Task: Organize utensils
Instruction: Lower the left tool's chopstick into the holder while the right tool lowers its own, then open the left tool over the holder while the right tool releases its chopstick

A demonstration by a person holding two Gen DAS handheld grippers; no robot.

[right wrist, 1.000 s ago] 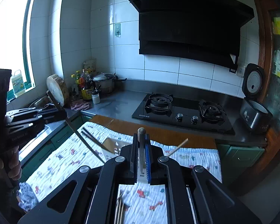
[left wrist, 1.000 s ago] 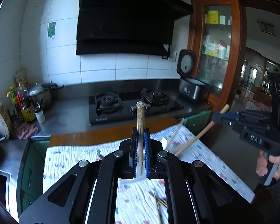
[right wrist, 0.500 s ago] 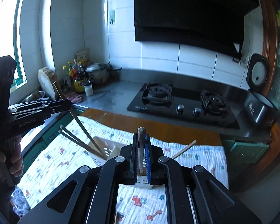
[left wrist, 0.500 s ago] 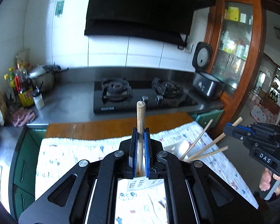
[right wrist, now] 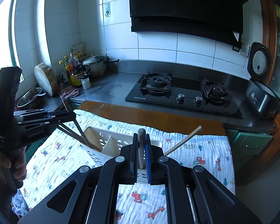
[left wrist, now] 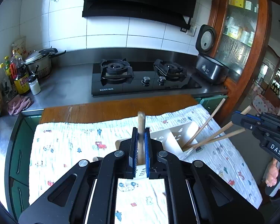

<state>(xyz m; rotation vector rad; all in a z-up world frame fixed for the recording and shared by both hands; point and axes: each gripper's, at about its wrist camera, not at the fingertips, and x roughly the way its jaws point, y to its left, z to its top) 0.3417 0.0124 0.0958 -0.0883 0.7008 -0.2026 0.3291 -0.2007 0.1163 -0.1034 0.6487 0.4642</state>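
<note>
both claws grip chopsticks upright: left claw (left wrist: 140,149) and right claw (right wrist: 141,153) hover over the white holder (right wrist: 110,143), tips aimed into compartments.

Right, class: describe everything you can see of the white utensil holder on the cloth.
The utensil holder is a white, plastic-looking box with slotted walls and an inner divider making compartments. It stands on the printed cloth over a wooden board. Chopsticks held by the right gripper lean tips-down into one compartment; the pair held by the left gripper reach into another. Its near side is hidden behind the fingers.
</note>
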